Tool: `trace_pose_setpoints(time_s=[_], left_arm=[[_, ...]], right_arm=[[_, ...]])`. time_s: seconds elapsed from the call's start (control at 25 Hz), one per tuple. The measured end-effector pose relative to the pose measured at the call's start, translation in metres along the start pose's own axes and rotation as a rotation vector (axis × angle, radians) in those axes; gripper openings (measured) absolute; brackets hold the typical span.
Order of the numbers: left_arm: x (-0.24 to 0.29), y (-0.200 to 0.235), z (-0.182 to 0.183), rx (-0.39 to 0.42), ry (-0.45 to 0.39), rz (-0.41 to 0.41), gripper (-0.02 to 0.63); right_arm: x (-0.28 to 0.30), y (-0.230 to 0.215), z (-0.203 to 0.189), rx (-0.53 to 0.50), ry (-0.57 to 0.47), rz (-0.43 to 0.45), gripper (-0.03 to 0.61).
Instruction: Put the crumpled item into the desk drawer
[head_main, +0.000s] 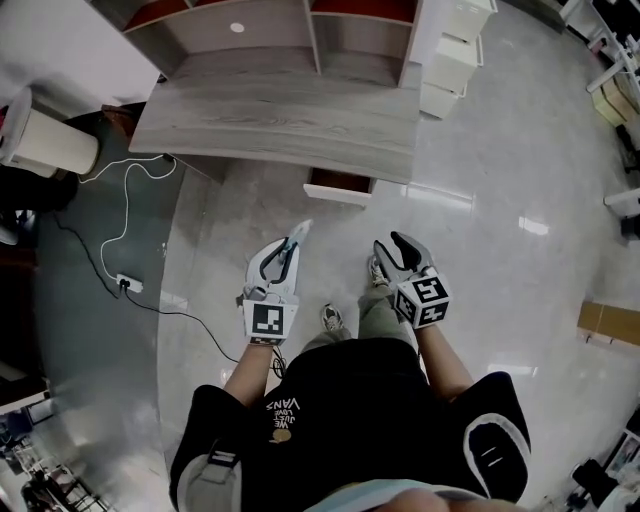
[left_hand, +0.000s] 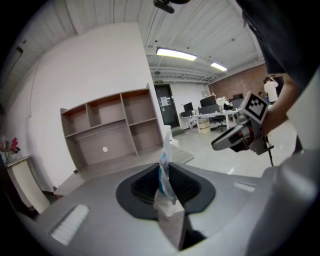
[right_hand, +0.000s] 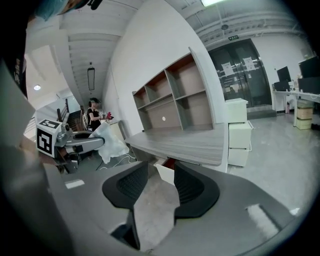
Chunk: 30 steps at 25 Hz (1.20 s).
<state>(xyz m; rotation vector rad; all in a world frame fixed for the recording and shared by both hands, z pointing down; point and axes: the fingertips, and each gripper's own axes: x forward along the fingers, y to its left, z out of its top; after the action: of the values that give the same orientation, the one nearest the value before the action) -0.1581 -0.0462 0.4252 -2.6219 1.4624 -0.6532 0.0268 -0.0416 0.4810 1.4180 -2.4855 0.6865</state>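
My left tool (left_hand: 165, 189) is clamped narrow on the crumpled item (left_hand: 163, 162), a thin white and blue wrapper that stands up out of the pads like a small flag. I grip it by its lower end so that most of it sticks out ahead of the tool and can go into the drawer first. It looks like soft plastic film, though I can't be sure from here.

My right tool (right_hand: 156, 189) has its jaws well apart with nothing between them; through the gap I see only the floor (head_main: 480, 240) and the drawer front. That one is free on purpose. The drawer (head_main: 338, 188) hangs under the front edge of the surface (head_main: 290, 125) and is pulled out only a little, a slim white front with a red strip of its inside showing. I judge that gap too tight to feed the wrapper through. So the empty tool is the one lined up on the drawer front, ready to catch it and draw it further out, while the loaded tool hangs to its left.

Both tools are out in front of me over the floor, near each other but apart, and well short of the drawer. So the item is in the air in my left tool and not yet at the drawer
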Motion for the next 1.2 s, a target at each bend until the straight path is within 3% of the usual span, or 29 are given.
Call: trace_pose_setpoints(time_s=[0.16, 0.32, 0.84, 1.2], left_arm=[[0.027, 0.005, -0.013, -0.007, 0.056, 0.006, 0.11], [0.054, 0.011, -0.024, 0.04, 0.063, 0.012, 0.11], [0.112, 0.008, -0.056, 0.063, 0.144, -0.011, 0.11], [0.146, 0.004, -0.076, 0.19, 0.232, 0.001, 0.11]], right_arm=[[0.024, -0.022, -0.006, -0.014, 0.053, 0.011, 0.141], [0.047, -0.045, -0.014, -0.021, 0.084, 0.015, 0.142], [0.113, -0.081, -0.062, -0.063, 0.209, 0.027, 0.219], [0.147, -0.105, -0.101, -0.053, 0.257, 0.009, 0.225]])
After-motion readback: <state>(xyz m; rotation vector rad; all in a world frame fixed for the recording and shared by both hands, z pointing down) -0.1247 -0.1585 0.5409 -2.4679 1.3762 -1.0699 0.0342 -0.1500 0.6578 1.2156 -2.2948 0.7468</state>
